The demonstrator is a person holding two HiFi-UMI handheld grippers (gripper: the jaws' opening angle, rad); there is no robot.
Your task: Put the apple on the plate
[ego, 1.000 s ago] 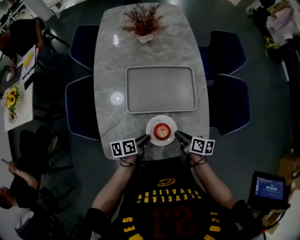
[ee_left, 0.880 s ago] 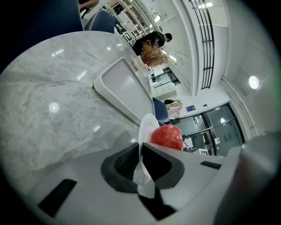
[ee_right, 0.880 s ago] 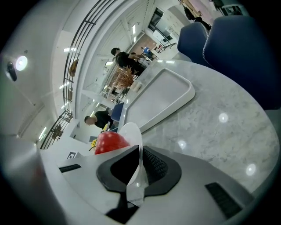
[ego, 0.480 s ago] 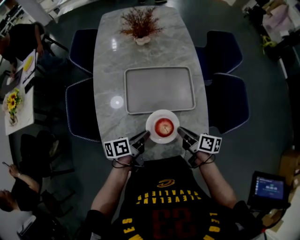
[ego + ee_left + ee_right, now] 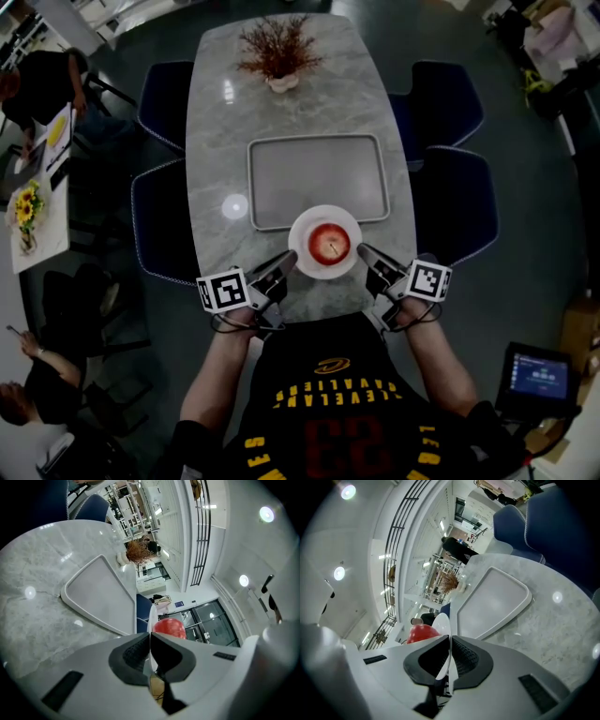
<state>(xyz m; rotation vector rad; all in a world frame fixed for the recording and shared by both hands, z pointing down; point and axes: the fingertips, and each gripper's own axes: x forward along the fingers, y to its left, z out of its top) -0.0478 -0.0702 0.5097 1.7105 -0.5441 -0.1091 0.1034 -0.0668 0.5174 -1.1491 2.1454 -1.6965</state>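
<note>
Head view: the red apple lies in the white plate, whose far rim overlaps the near edge of the grey tray on the worktop.

Left gripper view: the left tool pinches the plate's rim.

Right gripper view: the right tool pinches the opposite rim.

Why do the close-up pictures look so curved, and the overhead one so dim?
Head view: dim, lamp glare spots on the table. Left gripper view: wide-angle lens bends the tray, corners go black. Right gripper view: same bending, ceiling lamps flare, plate edge-on in the tongs.
</note>
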